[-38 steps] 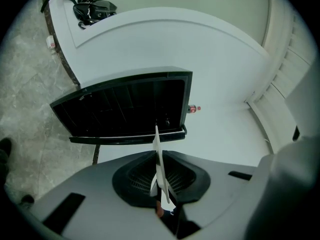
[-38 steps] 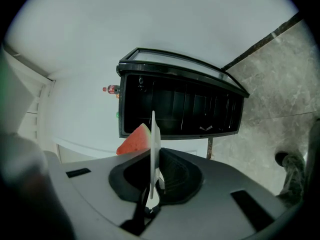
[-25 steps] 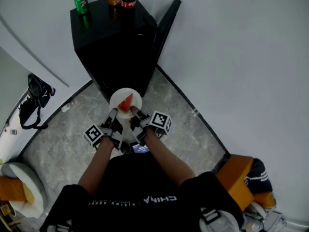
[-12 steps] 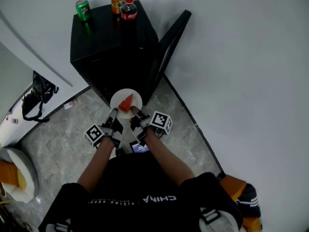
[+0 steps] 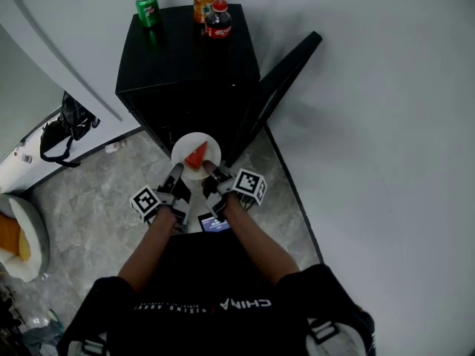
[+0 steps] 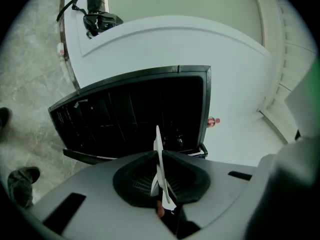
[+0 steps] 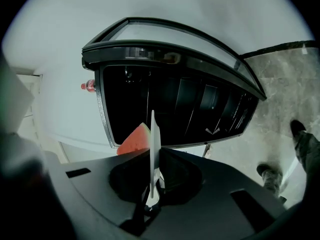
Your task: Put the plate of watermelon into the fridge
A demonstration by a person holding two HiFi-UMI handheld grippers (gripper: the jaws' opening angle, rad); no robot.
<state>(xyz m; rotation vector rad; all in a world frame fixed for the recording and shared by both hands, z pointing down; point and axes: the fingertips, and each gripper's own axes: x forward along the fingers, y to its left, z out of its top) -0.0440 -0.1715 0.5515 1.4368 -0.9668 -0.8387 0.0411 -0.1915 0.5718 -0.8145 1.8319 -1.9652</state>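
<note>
Pinching the plate (image 5: 185,147) — fingers of left gripper (image 5: 176,171) and right gripper (image 5: 208,170) — watermelon (image 7: 134,140) half hidden.

There is one fridge (image 5: 178,58) and three drinks: two cans, a green can (image 5: 148,9) and an orange can (image 5: 204,1), plus one bottle (image 5: 219,21). Also counted are one plate (image 5: 185,150), one watermelon slice (image 5: 197,155), one bag (image 5: 70,124) and two grippers — left gripper (image 5: 177,170), right gripper (image 5: 208,168).

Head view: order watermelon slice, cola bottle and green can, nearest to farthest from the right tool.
1. Watermelon slice, on the plate the right tool grips.
2. Cola bottle, fridge top, right.
3. Green can, fridge top, far left.
</note>
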